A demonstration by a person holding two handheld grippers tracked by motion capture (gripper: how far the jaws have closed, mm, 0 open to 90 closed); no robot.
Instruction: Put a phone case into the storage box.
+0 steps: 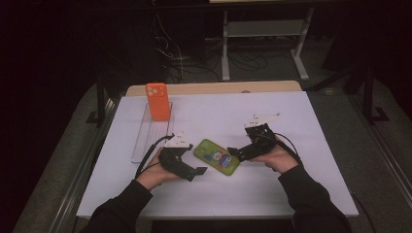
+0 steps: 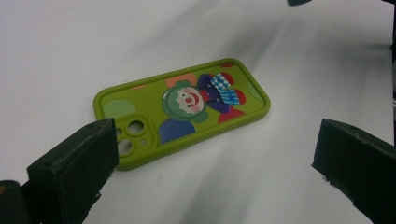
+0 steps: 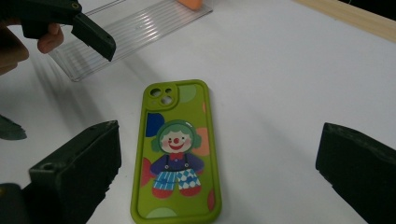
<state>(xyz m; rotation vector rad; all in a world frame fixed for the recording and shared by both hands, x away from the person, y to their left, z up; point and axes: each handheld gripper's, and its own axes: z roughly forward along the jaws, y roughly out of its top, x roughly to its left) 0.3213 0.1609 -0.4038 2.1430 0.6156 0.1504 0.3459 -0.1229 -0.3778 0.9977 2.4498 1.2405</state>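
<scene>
Nearest in the high view: two dark sleeves entering from the bottom edge, each hand wrapped round a gripper. Left gripper (image 1: pixel 193 171) low on the white table (image 1: pixel 291 189), jaws spread wide with nothing between them, tips just short of the green phone case (image 1: pixel 217 156). Right gripper (image 1: pixel 234 152) on the opposite side, jaws likewise spread and empty, tips just beside the case's far end; touching or not, cannot tell. Case lying flat, face-down, between the two grippers, roughly mid-table and slightly toward the near edge. Plenty of bare white surface to the right of the case and ahead of it; less on the left, with a clear ribbed tray (image 1: pixel 148 133) near. Farther back, an orange phone case (image 1: pixel 158 101) standing upright at the tray's far end, close to the wooden strip (image 1: pixel 214 88) along the table's rear edge. From the left gripper view: clown picture and camera cut-outs on the green phone case (image 2: pixel 182 109), camera end nearest the left jaw. From the right gripper view: same case (image 3: pixel 176 149) lengthwise between the jaws, plus the tray (image 3: pixel 130 35) and the left gripper's jaw tip beyond.
</scene>
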